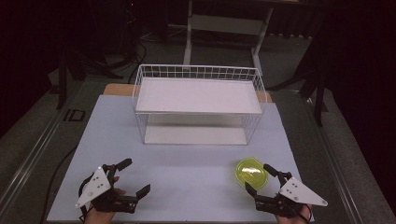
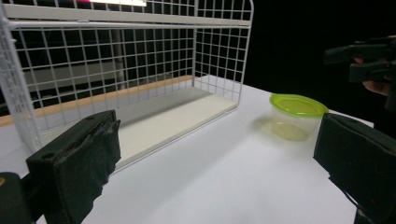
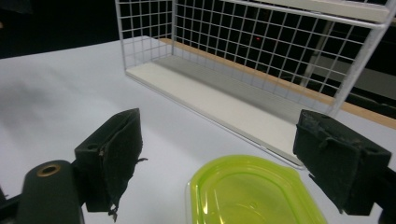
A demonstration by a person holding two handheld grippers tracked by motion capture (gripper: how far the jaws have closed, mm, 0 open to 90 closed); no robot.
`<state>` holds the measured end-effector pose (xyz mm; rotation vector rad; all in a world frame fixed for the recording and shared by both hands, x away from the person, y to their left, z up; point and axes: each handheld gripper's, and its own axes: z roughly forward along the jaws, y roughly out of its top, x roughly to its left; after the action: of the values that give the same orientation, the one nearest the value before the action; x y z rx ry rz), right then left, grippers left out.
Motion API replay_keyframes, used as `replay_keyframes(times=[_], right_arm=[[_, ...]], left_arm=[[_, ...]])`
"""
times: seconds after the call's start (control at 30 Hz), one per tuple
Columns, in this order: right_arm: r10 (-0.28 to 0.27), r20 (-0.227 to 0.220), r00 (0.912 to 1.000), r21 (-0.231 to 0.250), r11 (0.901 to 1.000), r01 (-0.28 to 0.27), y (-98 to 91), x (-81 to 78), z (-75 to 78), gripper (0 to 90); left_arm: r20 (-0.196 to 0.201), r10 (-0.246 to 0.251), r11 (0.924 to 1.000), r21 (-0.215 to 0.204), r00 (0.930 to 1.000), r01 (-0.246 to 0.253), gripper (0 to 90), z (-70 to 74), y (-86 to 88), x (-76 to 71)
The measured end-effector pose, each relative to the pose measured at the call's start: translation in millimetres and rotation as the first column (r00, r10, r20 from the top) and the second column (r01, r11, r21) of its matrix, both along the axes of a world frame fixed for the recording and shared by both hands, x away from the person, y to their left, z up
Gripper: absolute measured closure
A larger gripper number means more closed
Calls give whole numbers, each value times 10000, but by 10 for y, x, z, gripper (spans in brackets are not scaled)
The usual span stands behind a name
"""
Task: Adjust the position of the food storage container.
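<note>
Gaping empty, both grippers' fingers [image 3: 343, 161] frame a green-lidded container [image 3: 252, 193], cut off below.

You are working in a dim room, with a grey floor [image 1: 28, 135] running along the frame's left and a white-legged desk [image 1: 224, 23] standing at top centre.

On the one table [image 1: 187, 172] I count one wire rack [image 1: 198, 102] with two shelves, one green-lidded tub [image 1: 251, 172], and two grippers, left [image 1: 131, 177] and right [image 1: 259, 178].
</note>
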<state>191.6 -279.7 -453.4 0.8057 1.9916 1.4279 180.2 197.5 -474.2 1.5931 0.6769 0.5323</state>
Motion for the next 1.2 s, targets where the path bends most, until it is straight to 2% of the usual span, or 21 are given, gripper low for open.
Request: replay_keyframes(times=[0.13,0.23,0.3,0.4,0.53,0.63,0.7,0.87,0.93,1.0,1.07,1.17,1.2], right_arm=[[594,14,9982,432,9973,-594,-7,-6,9,136],[735,18,9973,260,9970,-735,28,-58,53,134],[784,132,9968,361,9962,-789,48,-103,105,134],[839,389,9957,177,9963,-846,89,-151,210,134],[1305,476,9903,803,9877,-1341,86,-157,337,115],[1269,776,9889,459,9904,-1307,80,-114,396,116],[1201,836,9892,68,9926,-1211,76,-75,429,116],[969,563,9937,599,9932,-1002,4,60,520,115],[452,790,9958,362,9982,-482,-1,112,532,112],[261,627,9977,190,9994,-273,-35,167,513,114],[11,642,9979,70,10000,-16,-86,210,472,174],[-352,343,9988,47,9994,350,-173,253,419,248],[-489,226,9985,-32,9988,490,-201,265,404,298]], left_arm=[[-30,-2,10000,58,10000,2,11,0,-23,-8],[46,-81,9999,82,10000,81,11,9,-43,-29],[137,-92,9999,92,9999,90,11,14,-52,-32],[-14,-69,10000,10,10000,69,11,-2,-61,-23],[-21,-12,10000,19,10000,12,11,-20,-66,-22],[45,-16,10000,-55,10000,16,11,-15,-70,-27],[91,-51,10000,23,9999,51,11,-12,-73,-31],[128,-49,10000,88,9999,48,11,-1,-80,-35],[125,-51,10000,79,9999,50,11,2,-79,-40],[114,-63,10000,58,9999,62,11,3,-76,-42],[112,-59,10000,19,9999,58,11,6,-75,-43],[142,-52,10000,34,9999,52,11,9,-74,-45],[141,-43,10000,34,9999,42,11,9,-76,-44]])
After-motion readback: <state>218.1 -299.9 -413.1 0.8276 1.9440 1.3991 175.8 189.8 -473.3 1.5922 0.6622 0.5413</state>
